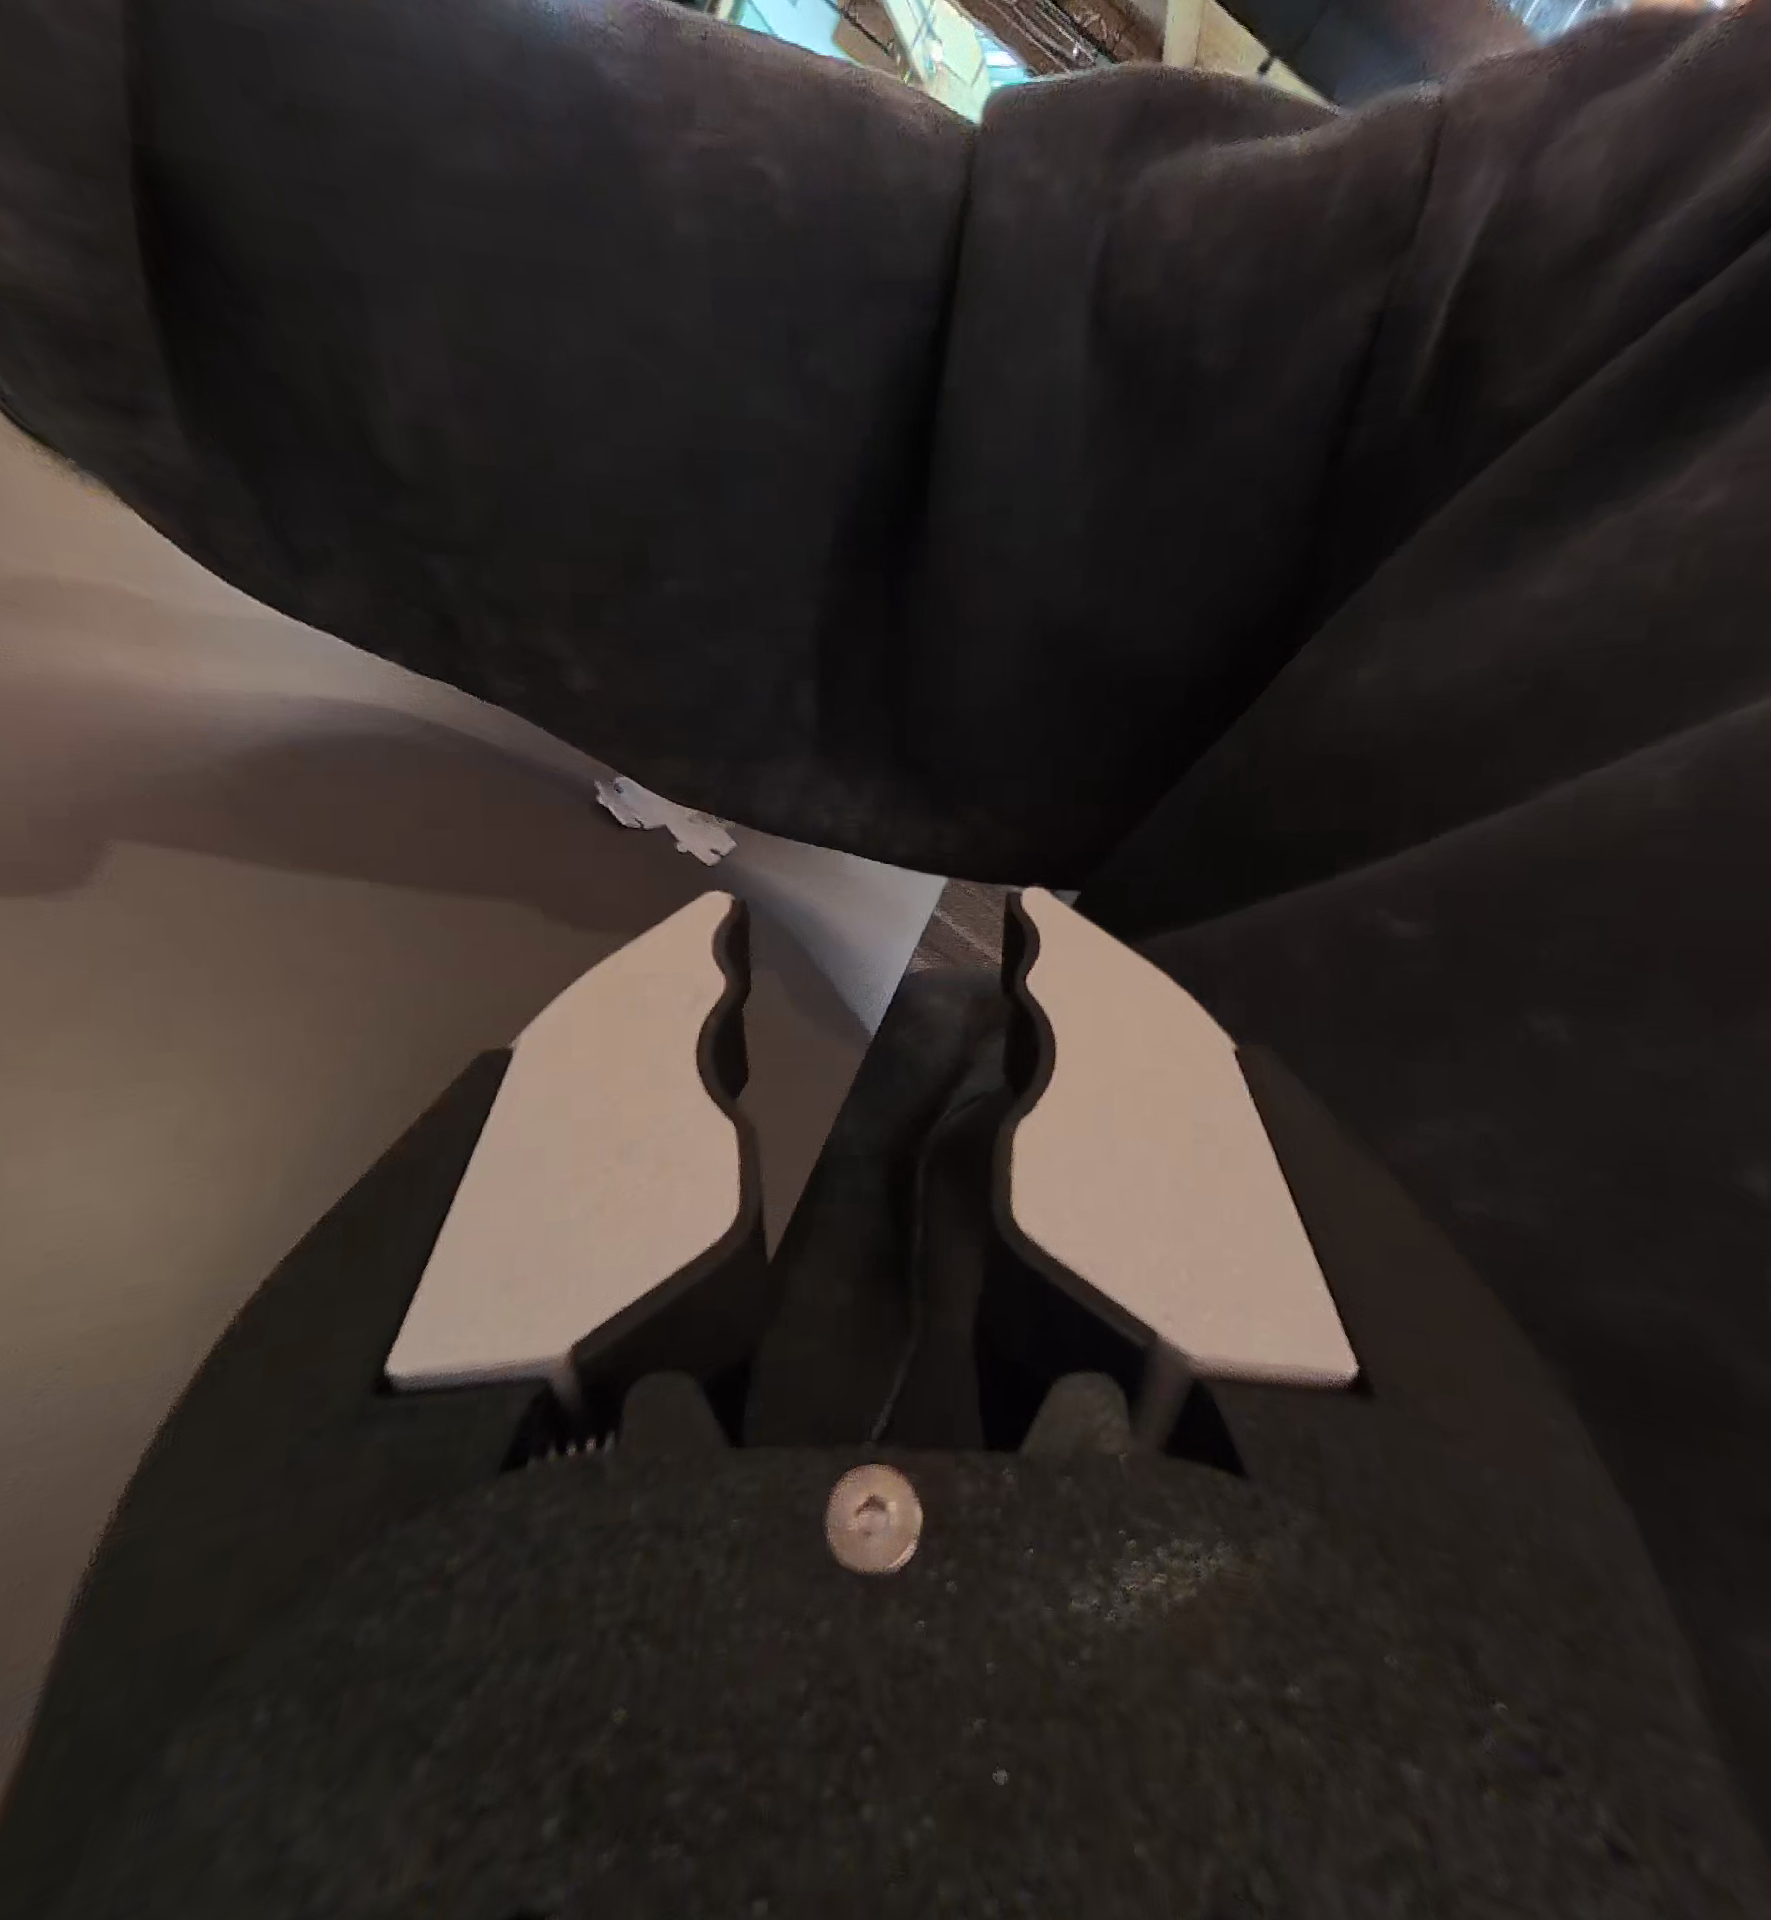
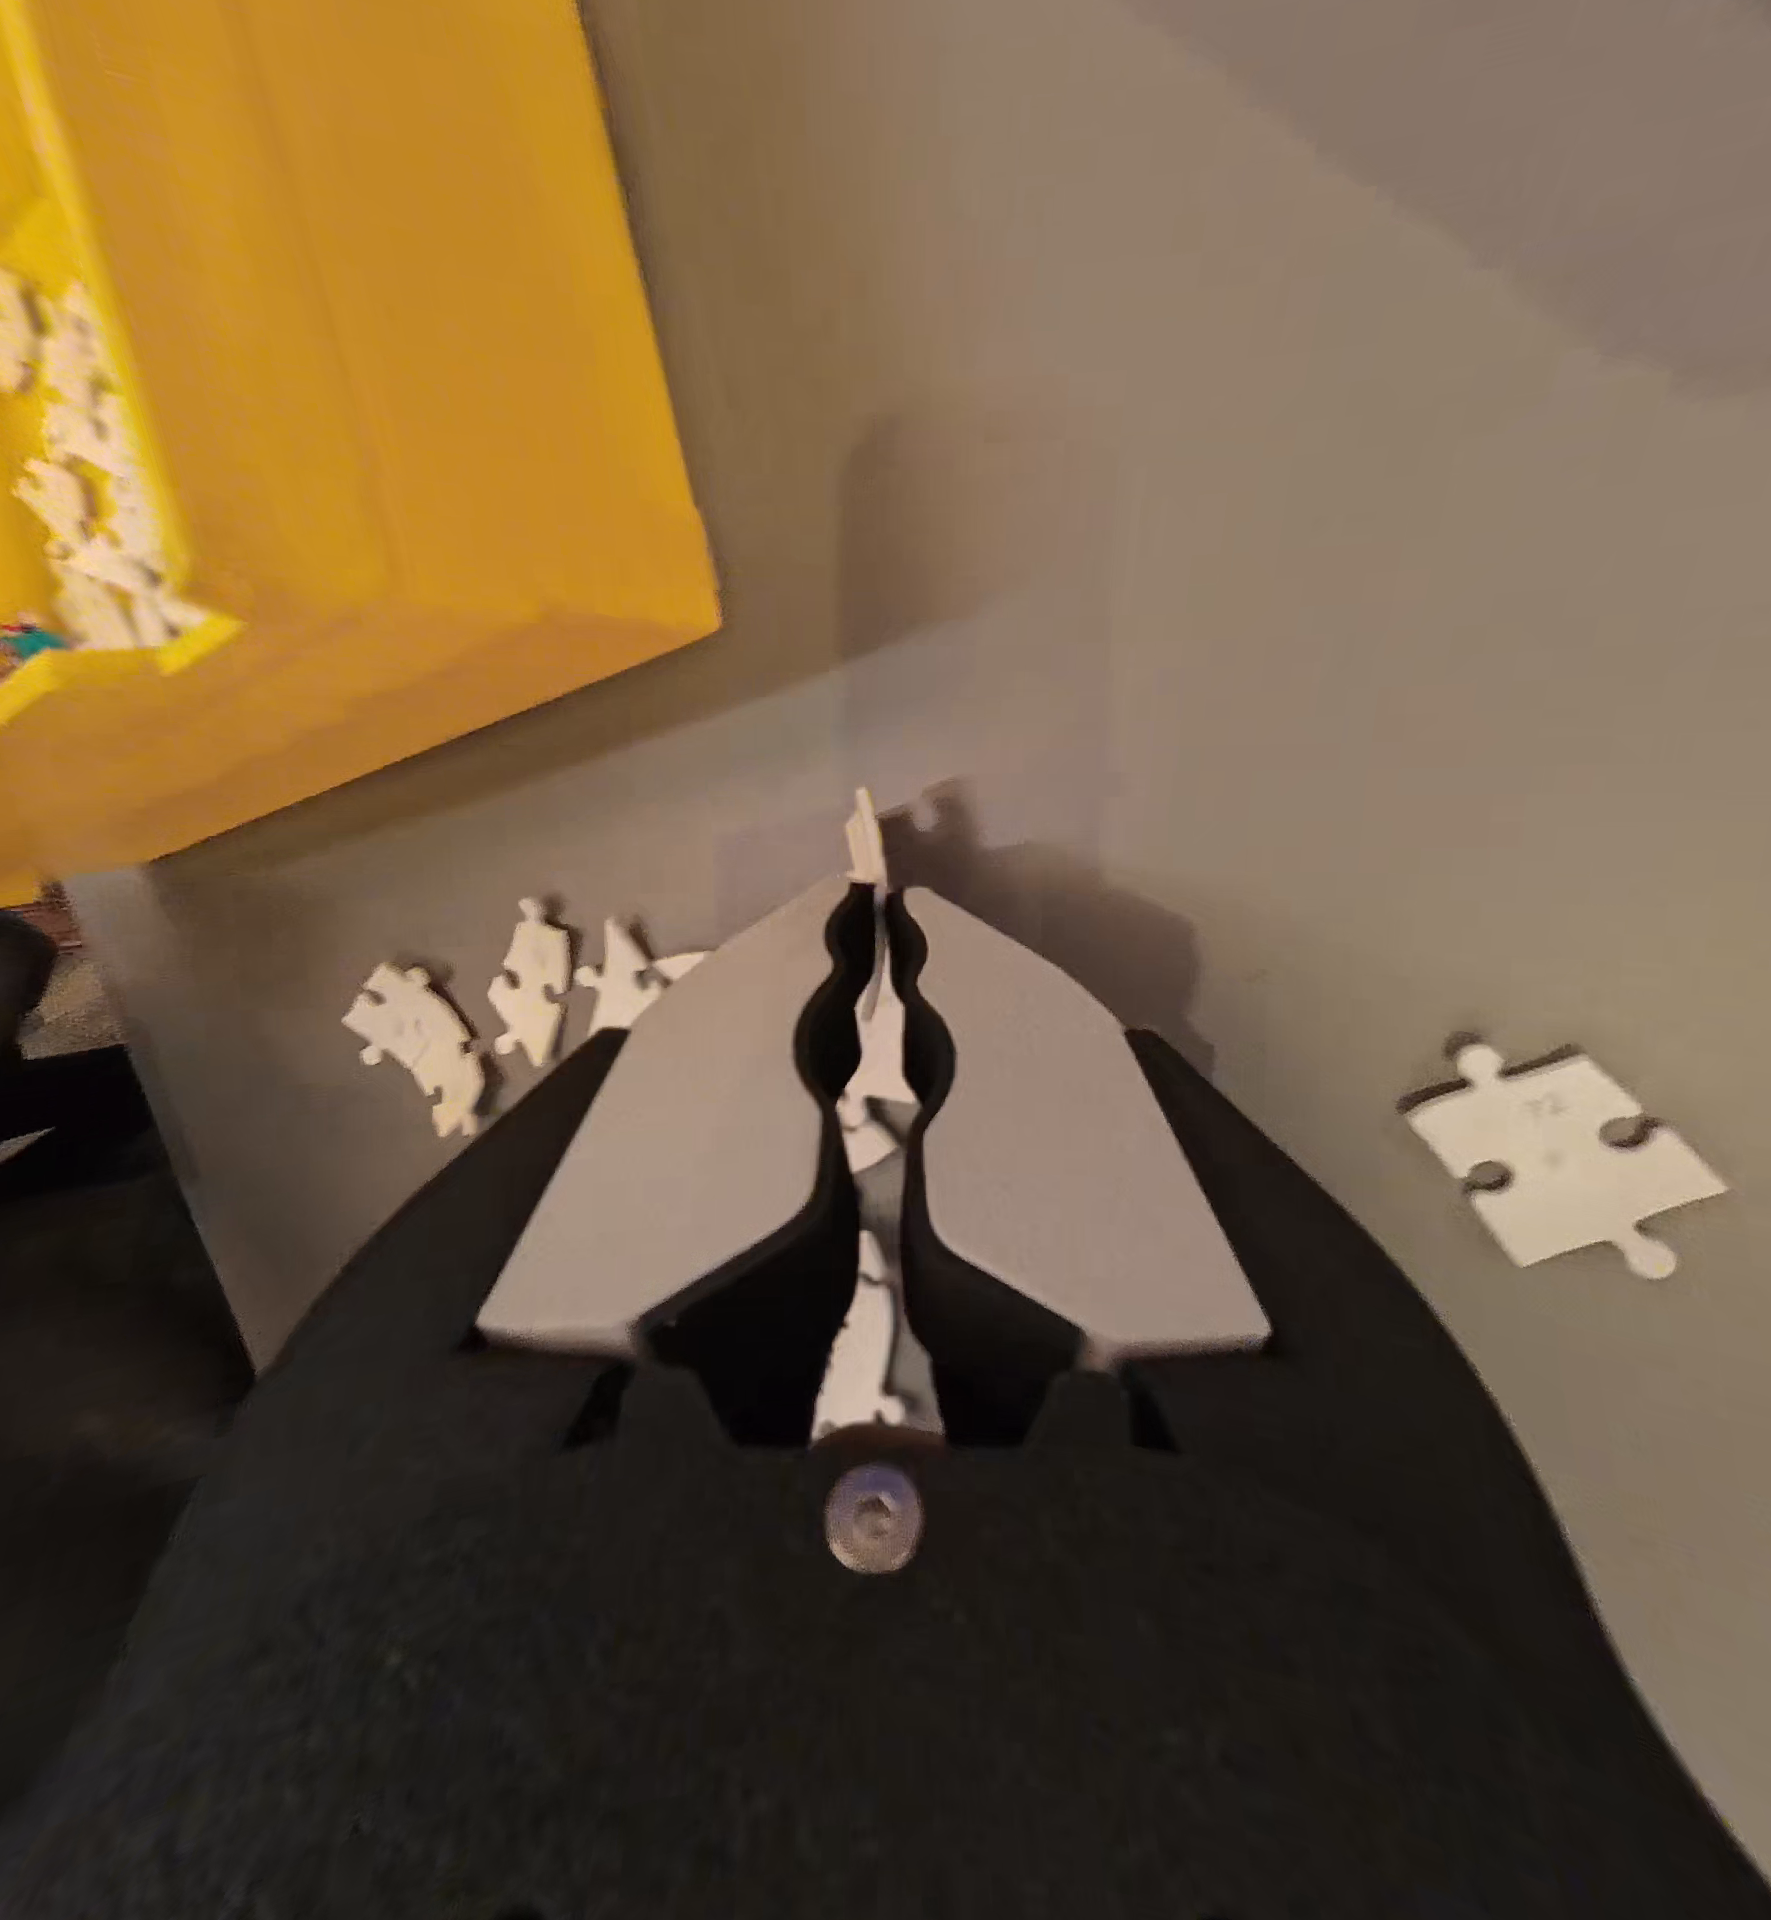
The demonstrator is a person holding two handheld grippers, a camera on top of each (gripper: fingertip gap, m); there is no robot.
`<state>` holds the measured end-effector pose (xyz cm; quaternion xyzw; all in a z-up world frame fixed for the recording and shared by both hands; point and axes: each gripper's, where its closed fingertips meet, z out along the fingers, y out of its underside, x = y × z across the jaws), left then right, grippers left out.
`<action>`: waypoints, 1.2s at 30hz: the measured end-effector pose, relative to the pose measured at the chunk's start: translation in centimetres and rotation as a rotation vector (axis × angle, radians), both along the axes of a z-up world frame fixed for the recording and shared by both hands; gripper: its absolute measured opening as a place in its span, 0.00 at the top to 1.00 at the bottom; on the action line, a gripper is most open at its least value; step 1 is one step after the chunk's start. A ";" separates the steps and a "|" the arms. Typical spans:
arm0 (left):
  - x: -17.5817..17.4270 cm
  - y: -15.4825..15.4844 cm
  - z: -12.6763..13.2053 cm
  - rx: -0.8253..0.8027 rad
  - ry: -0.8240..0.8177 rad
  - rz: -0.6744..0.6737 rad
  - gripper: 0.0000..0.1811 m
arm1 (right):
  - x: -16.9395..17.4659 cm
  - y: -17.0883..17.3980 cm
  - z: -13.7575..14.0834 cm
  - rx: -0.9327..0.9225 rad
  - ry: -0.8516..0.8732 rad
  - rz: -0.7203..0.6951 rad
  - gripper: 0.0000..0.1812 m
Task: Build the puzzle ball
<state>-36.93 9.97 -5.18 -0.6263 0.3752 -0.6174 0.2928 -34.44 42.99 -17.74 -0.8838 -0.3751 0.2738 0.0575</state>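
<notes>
Right wrist view: I see the right gripper [image 2: 873,894] clamped on an upright puzzle piece [image 2: 865,836] above the grey table [image 2: 1380,623], open surface ahead, yellow box [image 2: 393,416] far left, a loose piece [image 2: 1561,1153] well right. Left gripper [image 1: 876,914] stands apart, empty, dark fabric [image 1: 860,468] crowding it.

Yellow bin [image 2: 361,416] blocking left, loose pcs [image 2: 413,1023] beside fingers [image 2: 756,1091], bare table [image 2: 1380,623] right.
</notes>
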 end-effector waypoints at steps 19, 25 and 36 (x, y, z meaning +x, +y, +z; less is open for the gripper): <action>-3.7 2.7 4.1 0.179 -0.124 0.240 0.73 | 2.0 -0.9 9.9 0.332 0.126 0.060 0.92; -12.4 5.4 8.6 0.268 -0.221 0.472 0.72 | 5.0 -17.2 19.2 0.451 0.231 0.206 0.86; -22.4 13.4 -5.1 0.114 0.646 0.751 0.66 | 5.4 -26.8 10.0 0.646 0.235 -0.175 0.82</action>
